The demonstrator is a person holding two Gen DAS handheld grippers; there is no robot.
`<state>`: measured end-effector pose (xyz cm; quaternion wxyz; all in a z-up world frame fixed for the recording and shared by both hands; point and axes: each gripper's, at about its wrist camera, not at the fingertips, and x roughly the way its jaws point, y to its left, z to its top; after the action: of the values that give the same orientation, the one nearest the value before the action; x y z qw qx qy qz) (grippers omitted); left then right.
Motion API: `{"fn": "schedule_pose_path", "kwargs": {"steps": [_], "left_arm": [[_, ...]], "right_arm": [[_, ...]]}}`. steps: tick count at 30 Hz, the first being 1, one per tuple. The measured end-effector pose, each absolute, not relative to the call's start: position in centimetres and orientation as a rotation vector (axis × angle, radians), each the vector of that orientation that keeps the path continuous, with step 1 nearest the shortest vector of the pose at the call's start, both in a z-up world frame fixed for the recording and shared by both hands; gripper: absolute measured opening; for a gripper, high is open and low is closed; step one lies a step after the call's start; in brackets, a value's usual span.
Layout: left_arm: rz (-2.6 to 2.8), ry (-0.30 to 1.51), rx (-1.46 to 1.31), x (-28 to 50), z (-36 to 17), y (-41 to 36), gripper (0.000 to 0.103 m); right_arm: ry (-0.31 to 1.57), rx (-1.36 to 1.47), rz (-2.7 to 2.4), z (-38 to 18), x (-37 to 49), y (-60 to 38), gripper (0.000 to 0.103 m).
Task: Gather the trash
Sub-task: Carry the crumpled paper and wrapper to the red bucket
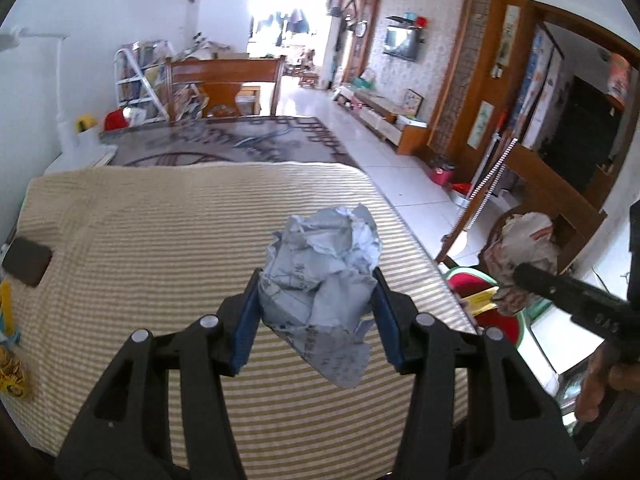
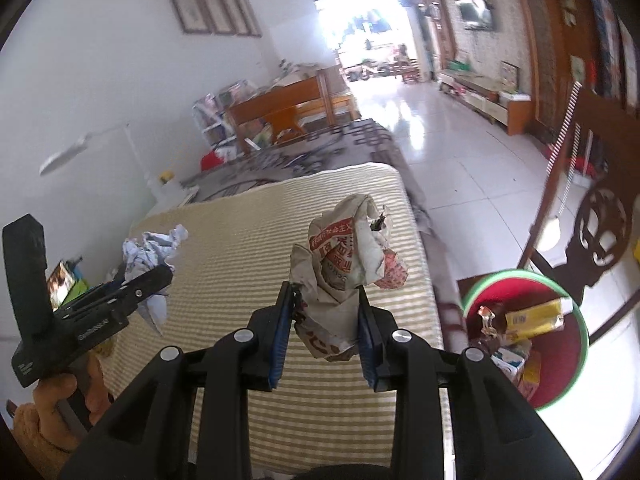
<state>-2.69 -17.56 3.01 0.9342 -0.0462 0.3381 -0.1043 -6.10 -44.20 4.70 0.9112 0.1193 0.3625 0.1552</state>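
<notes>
My left gripper (image 1: 316,284) is shut on a crumpled white paper ball (image 1: 324,276) and holds it above the striped mat (image 1: 160,248). It also shows in the right wrist view (image 2: 150,276) with the white ball (image 2: 150,250). My right gripper (image 2: 326,294) is shut on a crumpled brown printed wrapper (image 2: 348,256), held above the mat's right part (image 2: 240,240). In the left wrist view the right gripper (image 1: 520,270) holds the wrapper (image 1: 520,248) over the table's right edge. A red bin with a green rim (image 2: 568,344) stands on the floor at the right and holds several pieces of trash.
A dark rectangular object (image 1: 28,260) and yellow items (image 1: 10,344) lie at the mat's left edge. A dark patterned tabletop (image 1: 224,140) lies beyond the mat, with a wooden chair (image 1: 228,84) behind it. A carved wooden chair (image 2: 600,220) stands by the bin on white tiles (image 2: 460,152).
</notes>
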Motion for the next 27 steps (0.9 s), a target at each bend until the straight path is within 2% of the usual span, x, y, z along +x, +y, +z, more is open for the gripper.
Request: {"fn": "schedule_pose_path", "kwargs": {"steps": [18, 27], "left_arm": [[-0.4, 0.723, -0.047, 0.4, 2.9, -26.3, 0.05], [-0.535, 0.796, -0.001, 3.6, 0.2, -31.5, 0.05]], "right_arm": [[0.763, 0.377, 0.167, 1.3, -6.7, -51.5, 0.029], [0.784, 0.436, 0.036, -1.2, -7.2, -56.7, 0.029]]}}
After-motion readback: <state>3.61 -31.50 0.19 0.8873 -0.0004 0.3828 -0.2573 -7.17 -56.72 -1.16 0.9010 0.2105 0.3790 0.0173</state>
